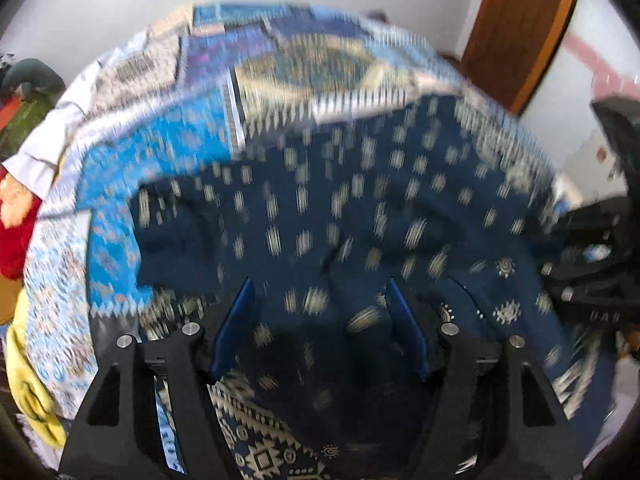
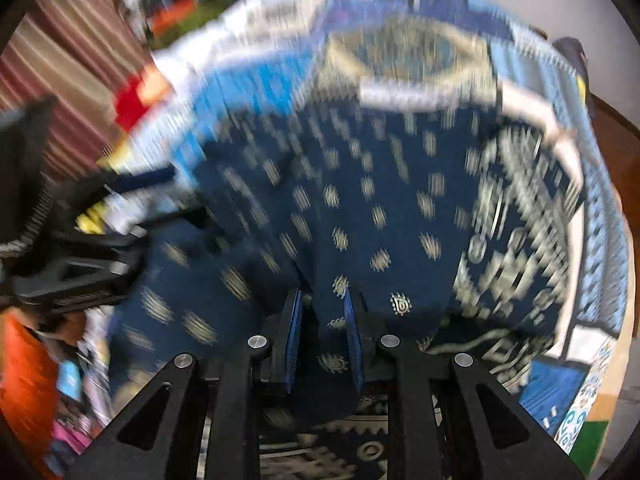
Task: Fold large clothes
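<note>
We hold one large navy garment [image 1: 360, 208], dotted with cream motifs, spread over a blue patchwork bedcover [image 1: 168, 152]. It fills the centre of both wrist views, running from 12 o'clock down to the fingers at 6 o'clock. Both pictures are blurred, so fine detail is lost.

Our left gripper [image 1: 320, 308] has its jaws wide apart, with navy cloth lying between and under the blue pads; whether the pads touch it we cannot tell. Our right gripper [image 2: 324, 320] has its jaws much closer together, with a ridge of the same cloth pinched between them, so we judge it clamped on the garment.

To do this fold well, we think the left jaws should close on a matching bit of hem before we lift. Both grips should then travel together so the edge stays straight and lands square on the far layer. Pulling unevenly would likely skew the crease or drag the bedcover.

Counted: one navy garment, one bedcover, two grippers. At 9 o'clock in the left view lie one white cloth [image 1: 44, 148], one red item [image 1: 16, 236] and one yellow item [image 1: 28, 392].
</note>
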`<state>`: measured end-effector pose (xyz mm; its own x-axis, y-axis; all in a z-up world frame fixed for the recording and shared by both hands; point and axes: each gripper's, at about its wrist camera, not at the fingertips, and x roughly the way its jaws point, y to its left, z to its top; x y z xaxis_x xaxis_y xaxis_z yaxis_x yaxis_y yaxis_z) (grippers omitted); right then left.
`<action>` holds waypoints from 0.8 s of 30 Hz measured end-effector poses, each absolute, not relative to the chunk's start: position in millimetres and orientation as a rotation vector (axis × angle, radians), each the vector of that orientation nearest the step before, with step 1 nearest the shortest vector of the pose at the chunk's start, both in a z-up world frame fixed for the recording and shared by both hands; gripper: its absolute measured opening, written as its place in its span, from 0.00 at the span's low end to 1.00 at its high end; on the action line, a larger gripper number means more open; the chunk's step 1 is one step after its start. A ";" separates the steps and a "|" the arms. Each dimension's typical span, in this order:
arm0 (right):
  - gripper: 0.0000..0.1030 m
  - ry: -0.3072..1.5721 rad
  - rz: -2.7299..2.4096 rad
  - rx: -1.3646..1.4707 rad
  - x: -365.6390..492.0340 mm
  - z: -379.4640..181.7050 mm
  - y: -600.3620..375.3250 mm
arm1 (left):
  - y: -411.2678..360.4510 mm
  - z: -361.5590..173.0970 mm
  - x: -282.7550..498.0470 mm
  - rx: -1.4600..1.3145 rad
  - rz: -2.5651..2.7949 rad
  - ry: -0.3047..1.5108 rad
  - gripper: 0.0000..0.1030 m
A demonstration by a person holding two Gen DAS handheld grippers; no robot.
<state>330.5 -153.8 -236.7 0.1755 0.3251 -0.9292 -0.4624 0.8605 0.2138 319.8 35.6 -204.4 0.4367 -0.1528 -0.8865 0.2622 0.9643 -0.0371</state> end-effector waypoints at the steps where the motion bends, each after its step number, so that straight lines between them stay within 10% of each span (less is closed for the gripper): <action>1: 0.17 1.242 0.574 -0.135 326.0 -237.1 -155.6 | 35.4 -216.0 313.9 0.136 -0.254 1.113 0.66; 24: 0.17 1.061 0.347 -0.218 352.5 -198.1 -219.5 | 154.4 -163.6 280.7 -0.115 0.007 0.961 0.76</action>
<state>352.5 -219.5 -198.1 0.4414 0.1735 -0.8804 -0.3804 0.9248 -0.0085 280.7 154.4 -163.6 0.5734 -0.0452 -0.8180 -0.0567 0.9939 -0.0947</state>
